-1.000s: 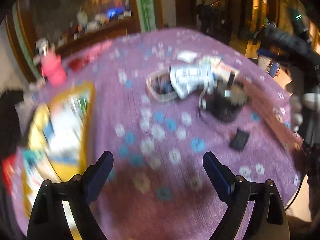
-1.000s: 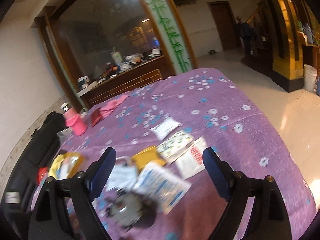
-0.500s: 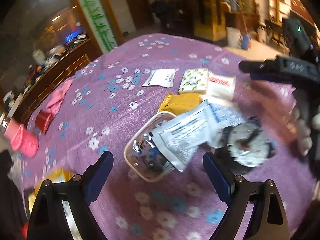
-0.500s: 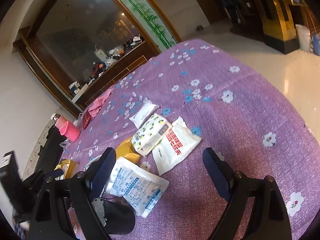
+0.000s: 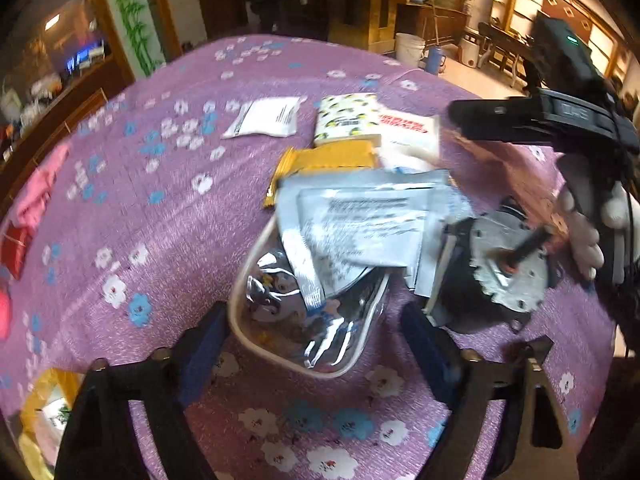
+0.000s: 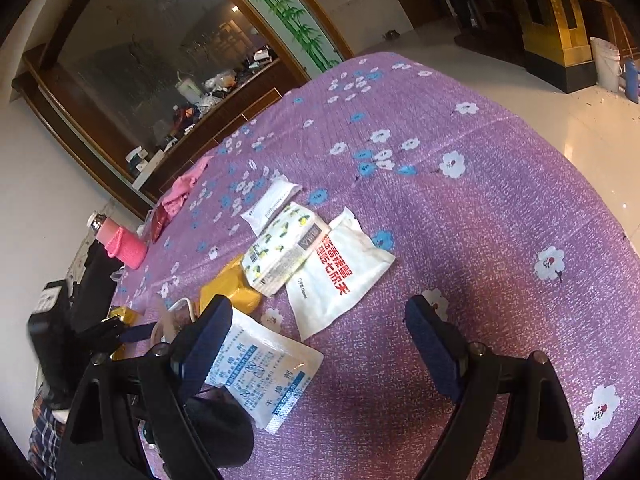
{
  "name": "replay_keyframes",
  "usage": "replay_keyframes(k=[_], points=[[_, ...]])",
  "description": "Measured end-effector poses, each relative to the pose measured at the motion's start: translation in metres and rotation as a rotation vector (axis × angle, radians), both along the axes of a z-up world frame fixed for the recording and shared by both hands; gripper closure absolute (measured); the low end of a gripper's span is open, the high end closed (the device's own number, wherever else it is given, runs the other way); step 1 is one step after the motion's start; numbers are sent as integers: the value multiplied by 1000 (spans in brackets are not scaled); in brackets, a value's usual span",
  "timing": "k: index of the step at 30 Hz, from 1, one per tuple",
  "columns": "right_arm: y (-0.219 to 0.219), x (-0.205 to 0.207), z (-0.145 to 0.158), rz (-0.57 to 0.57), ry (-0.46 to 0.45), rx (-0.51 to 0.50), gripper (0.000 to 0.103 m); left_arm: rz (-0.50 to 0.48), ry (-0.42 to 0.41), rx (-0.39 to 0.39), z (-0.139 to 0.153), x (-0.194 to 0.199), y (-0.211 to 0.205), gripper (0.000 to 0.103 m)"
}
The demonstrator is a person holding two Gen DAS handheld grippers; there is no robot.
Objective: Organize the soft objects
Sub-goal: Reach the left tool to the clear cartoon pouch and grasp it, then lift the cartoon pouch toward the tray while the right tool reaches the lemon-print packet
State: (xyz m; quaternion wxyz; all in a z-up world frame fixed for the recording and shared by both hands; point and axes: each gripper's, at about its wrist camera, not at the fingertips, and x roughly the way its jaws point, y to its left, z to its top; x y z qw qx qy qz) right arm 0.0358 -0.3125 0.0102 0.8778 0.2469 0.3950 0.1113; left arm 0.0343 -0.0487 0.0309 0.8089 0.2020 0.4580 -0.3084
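Several soft packets are already gathered in the clear tub (image 5: 276,344) near the table's (image 6: 500,208) front edge, a large white sachet (image 5: 360,228) draped across its rim. Four more packets, among them a yellow pouch (image 5: 324,164), are left loose toward the middle. The left gripper (image 5: 316,344) is held open astride the tub, its jaws having just been closing slightly; the right gripper (image 6: 320,336) is open over bare cloth. The tub's contents are blurred and partly covered.

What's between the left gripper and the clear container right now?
Nothing visible. The left gripper is open, its jaws just closing a little, with the near end of the clear container between its fingers. A white printed packet lies across the container's far rim, beyond the fingers.
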Motion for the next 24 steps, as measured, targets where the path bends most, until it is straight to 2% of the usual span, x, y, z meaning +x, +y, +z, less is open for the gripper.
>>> replay_keyframes(k=[4, 8, 10, 12, 16, 20, 24], points=[[1, 2, -4, 10, 21, 0, 16, 23, -78, 27, 6, 1, 3, 16], [2, 2, -6, 6, 27, -10, 16, -30, -168, 41, 6, 4, 3, 15], [2, 2, -7, 1, 33, -16, 16, -66, -154, 31, 3, 4, -2, 15], [2, 2, -8, 1, 35, -21, 16, -71, -105, 40, -3, 5, -10, 21], [4, 2, -7, 3, 33, -36, 16, -42, -17, -31, 6, 3, 1, 22], [5, 2, -7, 4, 34, -39, 16, -59, -27, -29, 15, -11, 8, 22], [4, 2, -7, 5, 34, -41, 16, -49, -60, 24, 16, -25, 9, 22]])
